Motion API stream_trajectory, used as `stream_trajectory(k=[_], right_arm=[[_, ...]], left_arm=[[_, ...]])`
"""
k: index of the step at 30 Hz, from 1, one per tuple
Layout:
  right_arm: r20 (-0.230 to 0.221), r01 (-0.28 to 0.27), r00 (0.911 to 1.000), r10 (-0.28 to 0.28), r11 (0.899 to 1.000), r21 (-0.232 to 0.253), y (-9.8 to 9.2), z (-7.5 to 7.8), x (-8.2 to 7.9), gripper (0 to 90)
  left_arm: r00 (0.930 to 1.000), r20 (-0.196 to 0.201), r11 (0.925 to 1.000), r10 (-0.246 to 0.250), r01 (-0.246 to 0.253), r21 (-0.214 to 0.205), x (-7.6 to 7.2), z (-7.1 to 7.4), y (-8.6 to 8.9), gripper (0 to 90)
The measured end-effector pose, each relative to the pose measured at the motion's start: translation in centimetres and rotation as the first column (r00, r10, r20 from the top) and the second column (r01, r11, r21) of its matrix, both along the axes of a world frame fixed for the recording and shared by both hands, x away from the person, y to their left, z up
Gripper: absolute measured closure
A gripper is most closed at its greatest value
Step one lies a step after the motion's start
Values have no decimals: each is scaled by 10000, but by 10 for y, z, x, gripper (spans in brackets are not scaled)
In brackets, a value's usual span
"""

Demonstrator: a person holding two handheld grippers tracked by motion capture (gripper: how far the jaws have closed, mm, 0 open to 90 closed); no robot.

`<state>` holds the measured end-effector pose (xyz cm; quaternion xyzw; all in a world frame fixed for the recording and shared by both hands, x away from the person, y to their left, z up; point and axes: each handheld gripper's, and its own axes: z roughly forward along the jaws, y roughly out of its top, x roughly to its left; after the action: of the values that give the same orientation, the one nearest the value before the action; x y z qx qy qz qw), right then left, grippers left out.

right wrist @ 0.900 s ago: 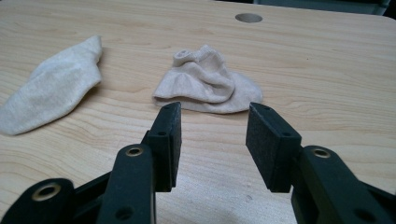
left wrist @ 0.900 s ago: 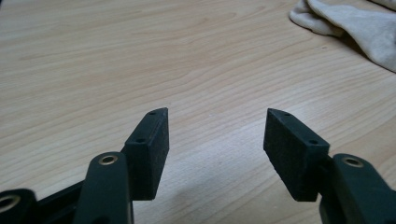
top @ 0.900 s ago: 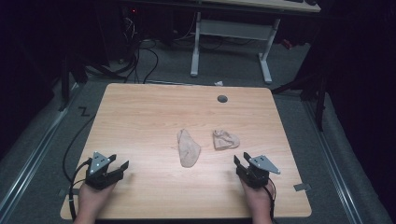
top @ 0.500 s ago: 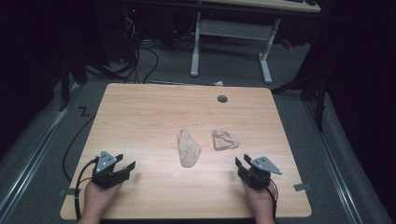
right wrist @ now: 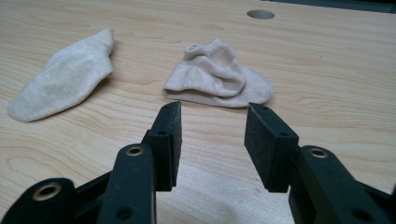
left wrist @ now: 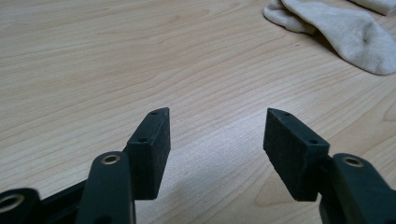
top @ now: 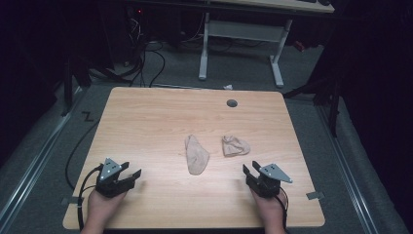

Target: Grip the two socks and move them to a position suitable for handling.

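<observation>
High view: your left gripper (top: 127,171) rests near the tabletop's (top: 156,117) front-left corner, jaws apart, empty. Right gripper (top: 251,170) sits near the front-right corner, jaws also apart w/ nothing between. Flat sock (top: 196,154) and bunched sock (top: 234,146) lie mid-table, just apart.

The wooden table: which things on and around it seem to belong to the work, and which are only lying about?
Likely for the work:
- flat beige cotton sock
- crumpled beige cotton sock
- left gripper, jaws open
- right gripper, jaws open

Just lying about:
- round grey hole in the tabletop
- white metal desk frame behind
- black cables on the floor
</observation>
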<state>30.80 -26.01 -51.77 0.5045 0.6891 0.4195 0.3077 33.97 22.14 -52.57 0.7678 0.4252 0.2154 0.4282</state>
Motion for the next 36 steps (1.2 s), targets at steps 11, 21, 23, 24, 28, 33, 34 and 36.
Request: stream_trajectory(k=[11,21,23,24,28,33,34,36], right_arm=[[-26,-479,9988,479,9986,-226,13,0,-1,573],[21,-945,9955,947,9948,-387,25,2,-3,576],[12,-1101,9939,1102,9929,-455,29,2,-3,577],[12,-1101,9939,1102,9929,-455,29,2,-3,577],[-10,-1451,9894,1453,9880,-536,39,2,-4,576],[-17,-1671,9859,1673,9845,-540,43,2,-4,576],[-15,-1699,9854,1701,9842,-494,45,2,-4,574],[-28,-1777,9841,1777,9830,-473,47,3,-4,557]], left_arm=[[9998,94,9998,-192,192,53,-1,1,-3,424],[9995,138,9995,-268,266,160,-2,1,-5,423],[9996,138,9996,-251,249,137,-2,1,-5,423],[9996,138,9996,-251,249,137,-2,1,-5,423],[9995,154,9996,-266,264,137,-2,1,-6,423],[9993,143,9993,-334,331,198,-2,1,-7,425],[9993,160,9993,-331,328,178,-3,1,-7,425],[9992,194,9993,-338,335,166,-4,2,-8,424]])
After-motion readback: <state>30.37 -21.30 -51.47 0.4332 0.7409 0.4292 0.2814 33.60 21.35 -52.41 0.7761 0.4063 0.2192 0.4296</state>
